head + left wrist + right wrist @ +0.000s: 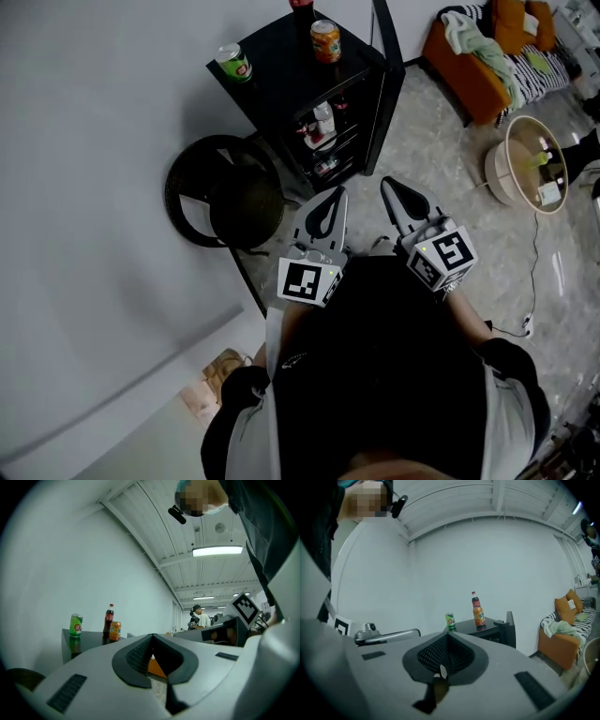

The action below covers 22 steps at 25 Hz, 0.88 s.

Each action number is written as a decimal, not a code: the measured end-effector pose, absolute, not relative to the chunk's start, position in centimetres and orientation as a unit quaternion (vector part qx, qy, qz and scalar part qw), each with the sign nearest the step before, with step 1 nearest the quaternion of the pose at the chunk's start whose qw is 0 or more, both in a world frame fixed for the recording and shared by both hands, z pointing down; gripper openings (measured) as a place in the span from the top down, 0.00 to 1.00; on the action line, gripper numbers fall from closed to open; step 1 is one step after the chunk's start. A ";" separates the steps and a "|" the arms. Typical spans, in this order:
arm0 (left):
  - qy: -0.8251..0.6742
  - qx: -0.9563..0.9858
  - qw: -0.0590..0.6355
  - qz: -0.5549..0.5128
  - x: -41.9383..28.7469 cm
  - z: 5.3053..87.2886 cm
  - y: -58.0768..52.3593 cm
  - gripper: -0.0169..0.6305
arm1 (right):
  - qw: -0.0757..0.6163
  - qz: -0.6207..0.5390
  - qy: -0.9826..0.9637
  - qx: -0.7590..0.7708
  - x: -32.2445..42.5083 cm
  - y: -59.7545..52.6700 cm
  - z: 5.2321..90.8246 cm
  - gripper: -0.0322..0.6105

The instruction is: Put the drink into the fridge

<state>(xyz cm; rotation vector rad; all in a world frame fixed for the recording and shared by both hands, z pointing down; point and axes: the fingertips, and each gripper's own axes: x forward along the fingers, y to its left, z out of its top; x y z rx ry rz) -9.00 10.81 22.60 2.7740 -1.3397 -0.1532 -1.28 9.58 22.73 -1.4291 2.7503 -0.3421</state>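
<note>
While three drinks stand on top of the black fridge (281,52), we hold both grippers low in front of it, well apart from them. The green can (233,62) is near the left edge of the top. The orange can (325,40) is further right, and the dark bottle (301,5) with the red cap is just behind it. The fridge door (386,56) stands open, and we see more bottles (323,122) on the shelves inside.

Our left gripper (336,199) has its fingers pressed together with nothing between them. Our right gripper (392,187) is just beside it, its fingers closed and empty too. Both point at the fridge.

A round black bin (225,192) sits by the wall, left of the fridge. An orange sofa (478,56) is far off to the right.
</note>
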 end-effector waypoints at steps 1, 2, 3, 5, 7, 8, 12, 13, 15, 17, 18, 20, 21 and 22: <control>-0.432 0.900 0.031 -0.046 -8.9 22.9 10.9 0.96 | 0.014 -0.104 0.882 -0.459 -1.3 9.7 22.6 0.93; -0.431 0.901 0.033 -0.043 -8.8 23.2 11.1 0.96 | 0.020 -0.099 0.883 -0.459 -1.4 9.9 22.5 0.93; -0.430 0.901 0.036 -0.041 -8.6 23.5 11.3 0.96 | 0.025 -0.095 0.883 -0.460 -1.4 10.1 22.5 0.93; -0.428 0.902 0.039 -0.040 -8.4 23.7 11.5 0.96 | 0.025 -0.090 0.880 -0.466 -1.4 10.2 22.8 0.93; -0.427 0.902 0.041 -0.040 -8.2 23.7 11.4 0.96 | 0.028 -0.091 0.878 -0.469 -1.7 10.2 23.1 0.93; -0.426 0.903 0.040 -0.041 -8.0 23.7 11.4 0.96 | 0.031 -0.091 0.878 -0.469 -1.9 10.4 23.3 0.93; -0.419 0.906 0.035 -0.046 -7.0 23.9 12.0 0.96 | 0.024 -0.081 0.881 -0.465 -2.3 11.1 23.9 0.93; -0.418 0.906 0.037 -0.046 -6.8 24.0 12.1 0.96 | 0.021 -0.079 0.881 -0.465 -2.3 11.2 24.0 0.93; -0.418 0.906 0.042 -0.044 -6.7 24.2 12.1 0.96 | 0.020 -0.082 0.879 -0.469 -2.1 11.2 24.0 0.93; -0.417 0.907 0.043 -0.043 -6.6 24.2 12.1 0.96 | 0.020 -0.084 0.877 -0.473 -1.7 11.2 24.0 0.93; -0.417 0.907 0.042 -0.042 -6.6 24.2 12.1 0.96 | 0.020 -0.084 0.876 -0.475 -1.5 11.1 24.0 0.93; -0.417 0.907 0.039 -0.043 -6.5 24.2 12.0 0.96 | 0.023 -0.083 0.874 -0.478 -1.1 11.0 24.0 0.93; -0.417 0.907 0.038 -0.044 -6.5 24.2 12.0 0.96 | 0.023 -0.083 0.873 -0.480 -1.0 11.0 24.0 0.93; -0.418 0.906 0.039 -0.044 -6.5 24.2 12.1 0.96 | 0.022 -0.084 0.872 -0.482 -0.9 11.0 24.0 0.93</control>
